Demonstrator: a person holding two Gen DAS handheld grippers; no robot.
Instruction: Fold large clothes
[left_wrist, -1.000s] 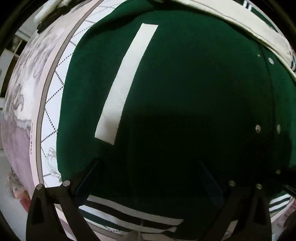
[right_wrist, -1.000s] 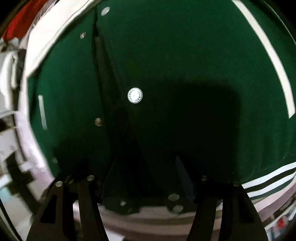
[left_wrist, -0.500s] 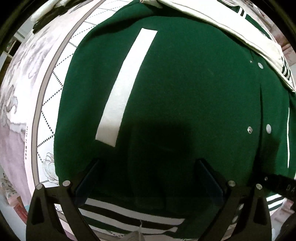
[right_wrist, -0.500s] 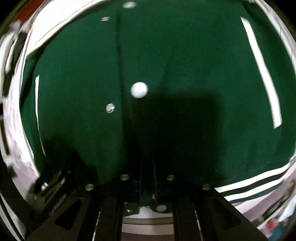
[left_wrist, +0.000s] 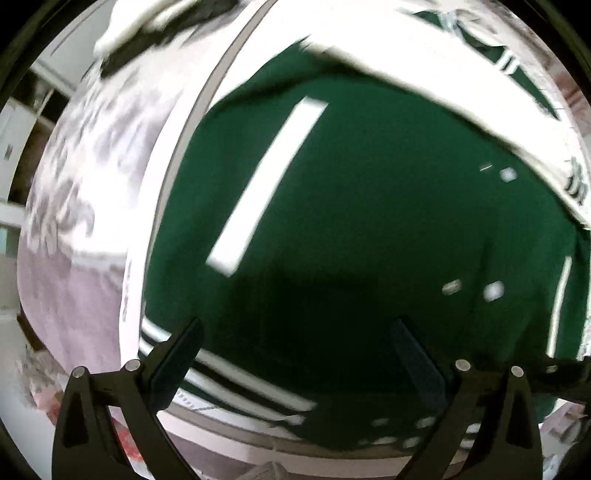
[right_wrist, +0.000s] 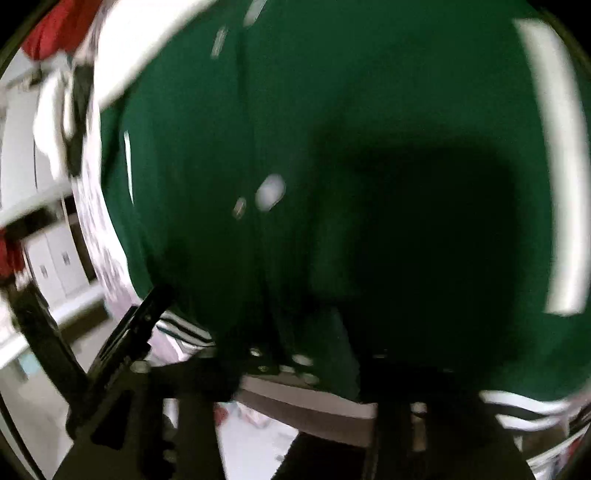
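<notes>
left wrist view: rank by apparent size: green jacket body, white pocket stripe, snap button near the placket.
1. green jacket body, fills most of the view
2. white pocket stripe, a long diagonal bar
3. snap button, a small blurred dot

Fisheye and motion blur distort sizes, but the gaps are wide enough to rank.

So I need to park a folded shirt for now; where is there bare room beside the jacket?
The patterned bedspread left of the green jacket lies bare, from the jacket's side out to the bed's edge. The far corner is crowded with white clothes. The jacket covers the rest.
</notes>
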